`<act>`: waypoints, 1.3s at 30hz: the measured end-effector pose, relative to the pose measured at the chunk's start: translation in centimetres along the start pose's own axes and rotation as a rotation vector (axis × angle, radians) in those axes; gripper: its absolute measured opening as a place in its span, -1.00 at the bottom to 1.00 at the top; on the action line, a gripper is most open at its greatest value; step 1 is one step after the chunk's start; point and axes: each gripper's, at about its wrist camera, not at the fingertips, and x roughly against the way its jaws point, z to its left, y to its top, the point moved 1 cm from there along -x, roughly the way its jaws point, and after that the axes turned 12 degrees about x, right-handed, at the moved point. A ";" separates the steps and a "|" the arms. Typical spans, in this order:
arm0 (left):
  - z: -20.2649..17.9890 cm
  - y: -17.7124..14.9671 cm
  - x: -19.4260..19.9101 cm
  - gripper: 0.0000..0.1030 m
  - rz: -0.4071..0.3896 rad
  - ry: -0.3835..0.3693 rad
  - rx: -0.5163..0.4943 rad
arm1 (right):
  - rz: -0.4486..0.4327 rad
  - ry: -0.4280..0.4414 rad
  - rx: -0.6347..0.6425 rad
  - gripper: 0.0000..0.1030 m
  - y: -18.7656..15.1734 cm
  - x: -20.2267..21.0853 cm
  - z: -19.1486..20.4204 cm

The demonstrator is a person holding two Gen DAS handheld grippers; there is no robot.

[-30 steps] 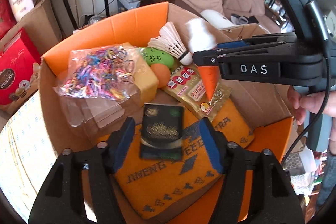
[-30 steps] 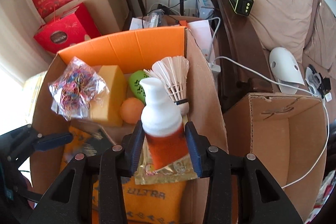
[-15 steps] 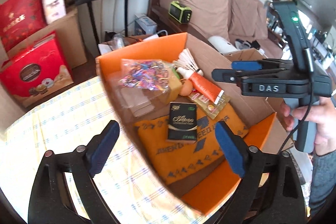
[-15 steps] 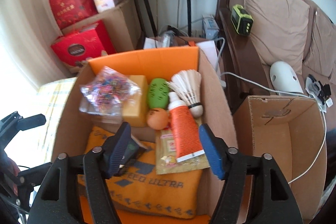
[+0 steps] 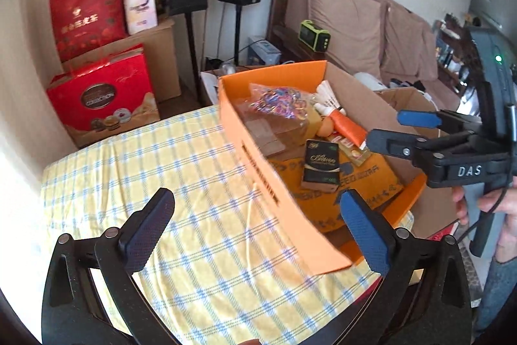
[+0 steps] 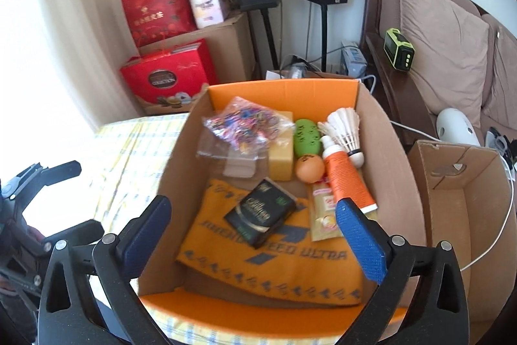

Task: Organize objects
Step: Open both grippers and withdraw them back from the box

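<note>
Both grippers hang above and short of the open box, which stands on a yellow checked cloth. The left gripper has its jaws opening wide with only cloth and the box's near wall between them. The right gripper is likewise opening wide and grips nothing; the towel and black packet merely show through the gap below.

Inside the box, the black packet lies flat on the orange towel. The orange tube lies along the right wall, partly over a gold sachet, with the shuttlecock, orange ball and green case just behind it. A bag of coloured bands rests on a yellow block at the back.

The placing step looks finished: packet and tube sit in the box, released. No loose object shows on the cloth, so the sorting may be near done. The next move would call for finding a further item, or, if none remains, clearing both grippers away without catching the box walls.
</note>
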 end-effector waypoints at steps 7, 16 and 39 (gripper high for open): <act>1.9 -2.1 1.9 0.99 -0.030 0.032 0.045 | -0.026 -0.023 -0.005 0.99 -2.2 1.3 2.2; 3.6 -4.2 4.5 0.99 -0.084 0.071 0.122 | -0.079 -0.081 -0.015 0.99 -4.0 3.5 4.1; 5.5 -9.1 8.8 1.00 -0.113 0.103 0.256 | -0.147 -0.149 0.000 0.99 -8.5 7.1 10.5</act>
